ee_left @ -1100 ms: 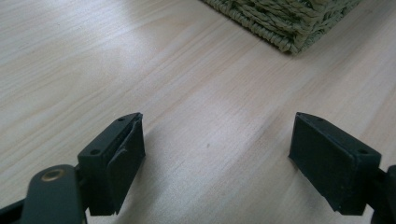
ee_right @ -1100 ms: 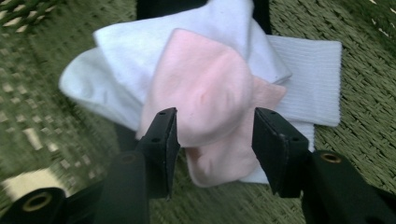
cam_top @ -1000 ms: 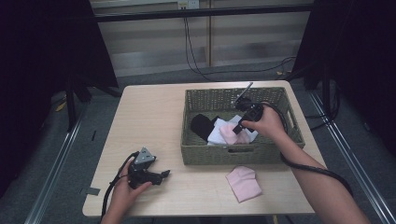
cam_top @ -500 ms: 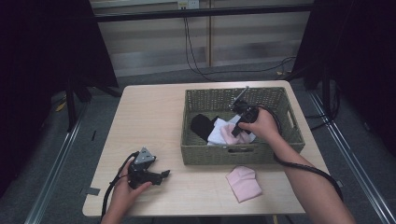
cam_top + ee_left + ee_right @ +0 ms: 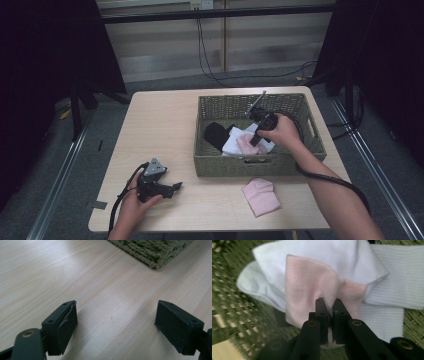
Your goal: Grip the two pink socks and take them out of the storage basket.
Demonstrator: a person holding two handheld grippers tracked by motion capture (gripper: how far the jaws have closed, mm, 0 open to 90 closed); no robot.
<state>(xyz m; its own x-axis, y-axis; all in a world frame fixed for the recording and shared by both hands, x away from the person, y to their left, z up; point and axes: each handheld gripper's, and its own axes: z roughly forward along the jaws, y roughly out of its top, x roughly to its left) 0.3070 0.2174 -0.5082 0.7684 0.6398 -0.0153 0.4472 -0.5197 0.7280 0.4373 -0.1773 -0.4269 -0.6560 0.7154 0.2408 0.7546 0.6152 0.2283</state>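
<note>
A green woven basket (image 5: 309, 145) stands on the right half of the table and holds a black sock (image 5: 215, 134), white socks (image 5: 232, 146) and a pink sock (image 5: 244, 143). My right gripper (image 5: 254, 141) reaches down into the basket. In the right gripper view it (image 5: 329, 303) is shut on a fold of the pink sock (image 5: 307, 287), which lies on the white socks (image 5: 392, 275). A second pink sock (image 5: 261, 196) lies on the table in front of the basket. My left gripper (image 5: 175, 187) rests on the table at the front left, open (image 5: 115, 315) and holding nothing.
The light wooden table (image 5: 160, 130) has bare room to the left of the basket. In the left gripper view a basket corner (image 5: 155, 252) lies just ahead. Cables trail from both grippers. Dark stands and floor surround the table.
My right hand has shifted slightly left and down inside the basket, bringing its gripper onto the pink sock. The left gripper has stayed in place.
</note>
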